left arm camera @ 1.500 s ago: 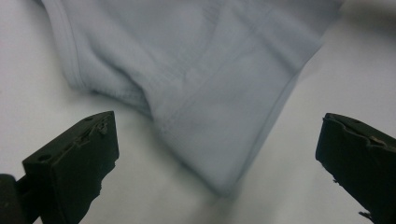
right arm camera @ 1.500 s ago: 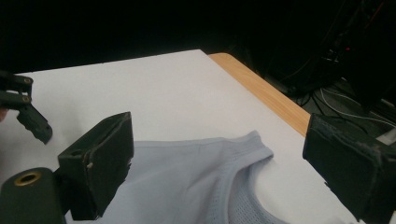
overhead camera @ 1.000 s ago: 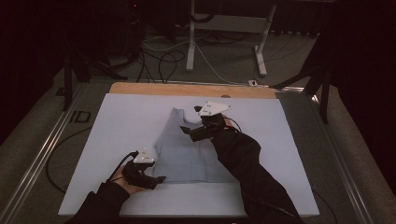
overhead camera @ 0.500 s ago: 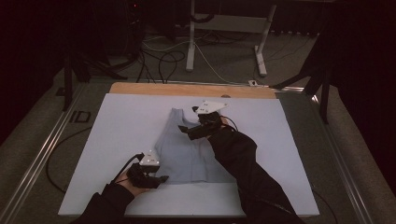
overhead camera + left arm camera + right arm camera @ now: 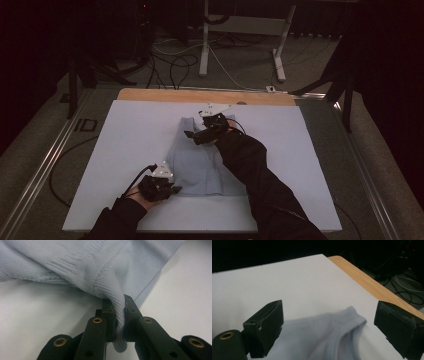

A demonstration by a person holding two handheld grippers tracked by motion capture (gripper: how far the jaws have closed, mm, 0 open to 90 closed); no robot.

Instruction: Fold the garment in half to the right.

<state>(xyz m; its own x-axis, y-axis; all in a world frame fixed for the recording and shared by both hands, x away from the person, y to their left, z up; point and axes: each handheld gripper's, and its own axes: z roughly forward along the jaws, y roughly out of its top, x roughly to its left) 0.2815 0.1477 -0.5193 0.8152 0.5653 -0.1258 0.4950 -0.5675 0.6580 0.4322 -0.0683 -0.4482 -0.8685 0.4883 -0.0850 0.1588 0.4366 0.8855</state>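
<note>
We count one pale blue ribbed garment (image 5: 200,162) at the centre of the high view, lying on one white board (image 5: 120,150) over one wooden tabletop (image 5: 150,94). Two black grippers: the left gripper (image 5: 172,188) at lower left, the right gripper (image 5: 192,136) just above centre. Two dark sleeves (image 5: 255,175) enter from the bottom edge

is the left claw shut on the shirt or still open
Shut on it. In the left gripper view the left claw has just closed, and its jaws pinch a ribbed hem fold of the pale blue shirt, which bunches up between them.
</note>
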